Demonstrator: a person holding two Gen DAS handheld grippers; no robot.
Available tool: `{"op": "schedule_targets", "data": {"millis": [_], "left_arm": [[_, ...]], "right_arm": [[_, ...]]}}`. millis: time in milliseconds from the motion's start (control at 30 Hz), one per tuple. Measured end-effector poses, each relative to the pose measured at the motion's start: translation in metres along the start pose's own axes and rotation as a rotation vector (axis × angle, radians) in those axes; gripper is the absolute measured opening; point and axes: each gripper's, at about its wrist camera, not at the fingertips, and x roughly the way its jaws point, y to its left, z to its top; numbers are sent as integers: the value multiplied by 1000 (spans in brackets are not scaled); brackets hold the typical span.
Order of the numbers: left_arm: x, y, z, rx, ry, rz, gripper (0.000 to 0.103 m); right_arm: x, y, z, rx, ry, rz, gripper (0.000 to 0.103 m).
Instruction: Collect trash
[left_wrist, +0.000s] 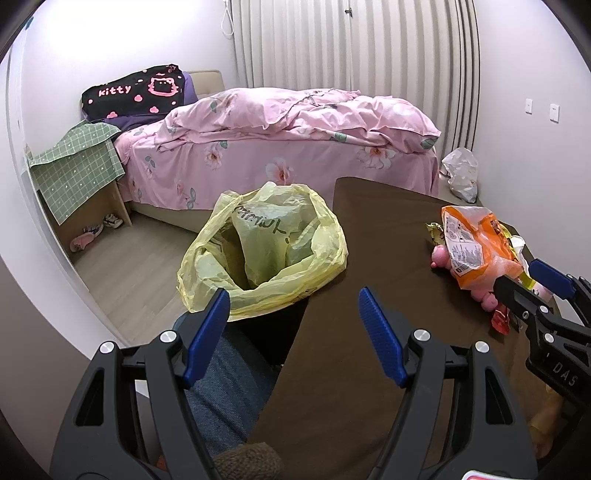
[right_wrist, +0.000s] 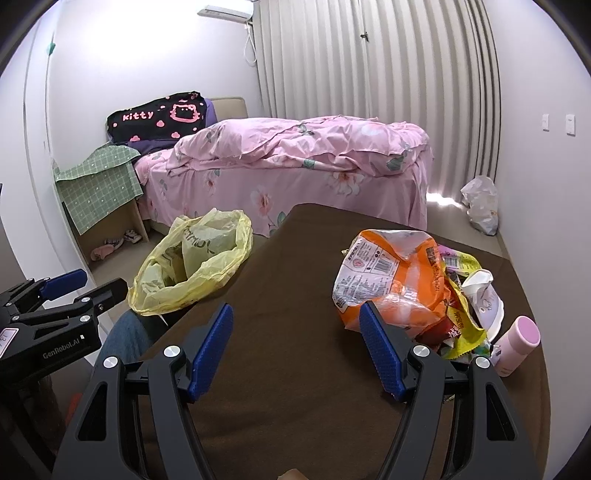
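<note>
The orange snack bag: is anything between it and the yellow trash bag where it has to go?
Nothing visible blocks the way. Between the orange snack bag and the yellow trash bag lies only bare brown table. The right gripper is open beside the snack bag, and the left gripper is open near the trash bag.

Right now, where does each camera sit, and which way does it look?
Left wrist: on the left claw, open, facing the yellow bag beside the brown table; a denim leg shows.
Right wrist: on the right claw, open, facing the orange wrapper on the table.
Both share the bag, the table, the pink bed, and each other's claw.
</note>
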Motion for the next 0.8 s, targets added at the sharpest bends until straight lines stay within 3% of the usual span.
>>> {"op": "schedule_targets", "data": {"millis": [800], "left_arm": [[4, 10, 0, -29, 16, 2, 69]], "right_arm": [[3, 4, 4, -17, 8, -2, 67]]}}
